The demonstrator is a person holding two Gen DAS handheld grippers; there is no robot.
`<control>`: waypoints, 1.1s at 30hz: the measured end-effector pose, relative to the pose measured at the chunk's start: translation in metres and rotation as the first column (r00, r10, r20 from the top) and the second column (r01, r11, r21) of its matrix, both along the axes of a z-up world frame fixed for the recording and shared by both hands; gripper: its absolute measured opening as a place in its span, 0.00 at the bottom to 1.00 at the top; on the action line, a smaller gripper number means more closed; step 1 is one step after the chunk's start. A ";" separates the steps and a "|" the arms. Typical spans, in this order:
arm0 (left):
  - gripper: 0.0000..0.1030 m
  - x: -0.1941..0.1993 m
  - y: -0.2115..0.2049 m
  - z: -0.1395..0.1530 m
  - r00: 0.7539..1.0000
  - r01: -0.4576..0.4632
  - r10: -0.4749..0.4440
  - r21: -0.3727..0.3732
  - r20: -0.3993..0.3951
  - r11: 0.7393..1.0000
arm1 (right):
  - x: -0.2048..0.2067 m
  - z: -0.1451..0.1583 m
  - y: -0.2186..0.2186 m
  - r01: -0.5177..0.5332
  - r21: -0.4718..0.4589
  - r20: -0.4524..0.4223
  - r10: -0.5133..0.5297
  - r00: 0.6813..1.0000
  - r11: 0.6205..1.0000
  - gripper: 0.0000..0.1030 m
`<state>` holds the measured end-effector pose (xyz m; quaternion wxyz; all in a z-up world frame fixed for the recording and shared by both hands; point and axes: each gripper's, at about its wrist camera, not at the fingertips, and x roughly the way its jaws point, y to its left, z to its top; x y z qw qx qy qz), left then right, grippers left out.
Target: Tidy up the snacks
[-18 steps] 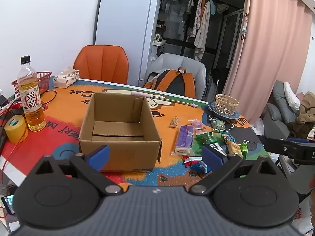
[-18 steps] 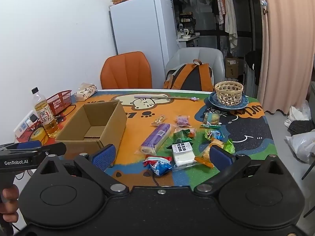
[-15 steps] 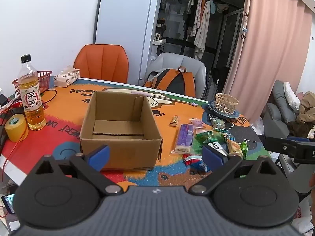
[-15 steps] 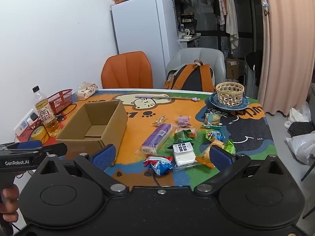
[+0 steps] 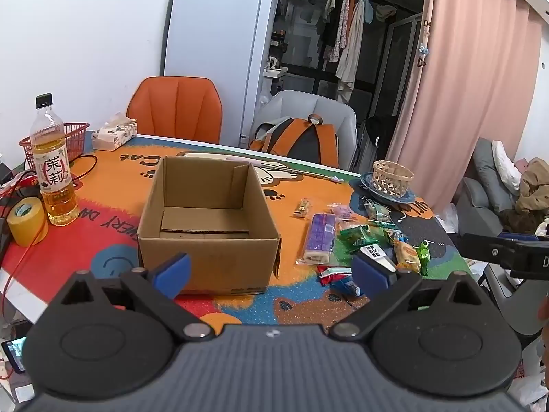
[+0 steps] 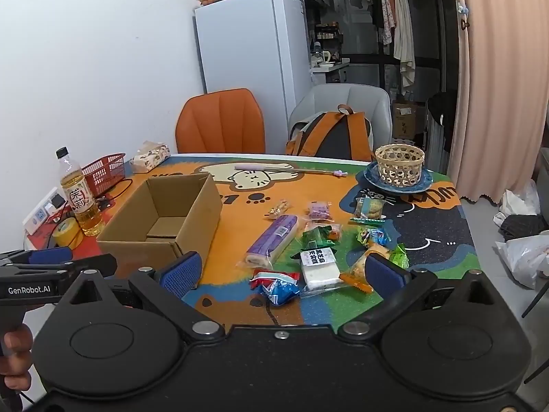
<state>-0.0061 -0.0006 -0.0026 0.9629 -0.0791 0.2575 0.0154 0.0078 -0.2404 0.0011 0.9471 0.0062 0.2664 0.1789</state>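
Two grippers are in my view, both spread wide and holding nothing. My left gripper hangs over the near edge of the table, its blue pads apart in front of the cardboard box. My right gripper hangs over the same edge further right, with the snacks showing between its pads but none touched.

The box stands open-topped and upright toward the table's near-left part; I see only its folded bottom flaps inside. The snacks lie loose to its right, apart from it. A long purple packet lies nearest the box. Beside it lie a green wrapper and a white block with a black-on-white label in Chinese characters; I cannot read them fully. A red-and-blue packet lies closest to the near edge. Smaller wrapped pieces are scattered toward the far-right corner, where a woven basket sits on a blue plate.

At the left edge a bottle of yellow drink stands upright, its label carrying two large red Chinese characters. A yellow tape roll sits just beside it. The table mat shows the letters "CAT", upside-down from where I stand. In the right view, the left gripper's body reads "GenRobot.AI".
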 end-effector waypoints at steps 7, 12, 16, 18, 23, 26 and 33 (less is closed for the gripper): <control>0.96 0.000 -0.001 0.000 1.000 0.001 -0.001 0.001 0.000 1.000 | 0.002 0.000 -0.003 -0.006 0.001 0.001 0.006 1.000 1.000 1.00; 0.96 -0.001 -0.001 0.000 1.000 0.002 -0.002 0.002 -0.001 1.000 | 0.002 0.001 -0.004 -0.011 -0.002 0.001 0.011 1.000 1.000 1.00; 0.96 0.000 -0.002 -0.001 1.000 0.011 -0.011 0.001 -0.006 1.000 | 0.003 0.001 -0.002 -0.021 -0.017 -0.002 0.021 1.000 1.000 1.00; 0.96 0.000 -0.002 -0.002 1.000 0.007 -0.007 0.001 -0.007 1.000 | 0.002 0.002 -0.002 -0.022 -0.024 0.004 0.023 1.000 0.999 1.00; 0.96 0.000 0.000 -0.005 1.000 0.004 -0.004 -0.004 -0.014 1.000 | 0.002 0.002 -0.003 -0.021 -0.016 0.002 0.021 1.000 1.000 1.00; 0.96 -0.002 -0.001 -0.004 1.000 0.003 -0.003 -0.001 -0.010 1.000 | 0.000 0.002 -0.001 -0.028 -0.024 0.008 0.028 1.000 0.999 1.00; 0.96 -0.002 -0.002 -0.003 1.000 0.004 -0.004 0.001 -0.008 1.000 | 0.002 0.002 -0.002 -0.029 -0.020 0.005 0.029 1.000 0.999 1.00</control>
